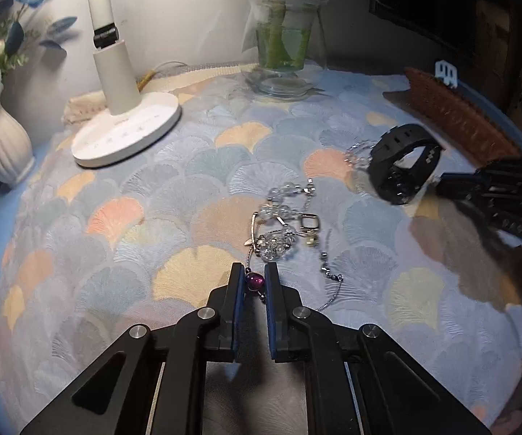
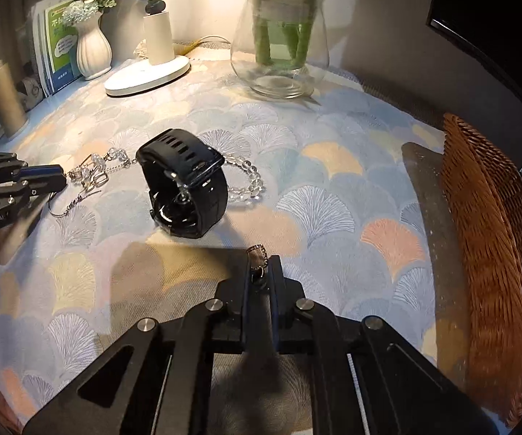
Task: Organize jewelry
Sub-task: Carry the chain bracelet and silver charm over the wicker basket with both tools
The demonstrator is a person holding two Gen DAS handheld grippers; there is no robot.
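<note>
On the fan-patterned cloth (image 1: pixel 116 188) lies a tangle of crystal beads, clasps and thin chains (image 1: pixel 282 224). My left gripper (image 1: pixel 254 269) is down at the tangle's near end, its blue pads shut on a purple bead (image 1: pixel 254 280) strung on a chain. A black watch (image 1: pixel 402 166) stands on its side to the right, with a clear bead bracelet (image 2: pixel 250 181) behind it. In the right wrist view my right gripper (image 2: pixel 262 264) is shut on a small studded ring (image 2: pixel 257 253), in front of the watch (image 2: pixel 184 185). The left gripper (image 2: pixel 61 177) shows at the left edge of that view.
A woven brown basket (image 2: pixel 485 217) stands at the right edge. At the back are a white lamp base (image 1: pixel 126 134), a glass vase with green stems (image 1: pixel 284 43) and a white ribbed vase of flowers (image 2: pixel 92 49). A tan cylinder (image 2: pixel 5 101) is at far left.
</note>
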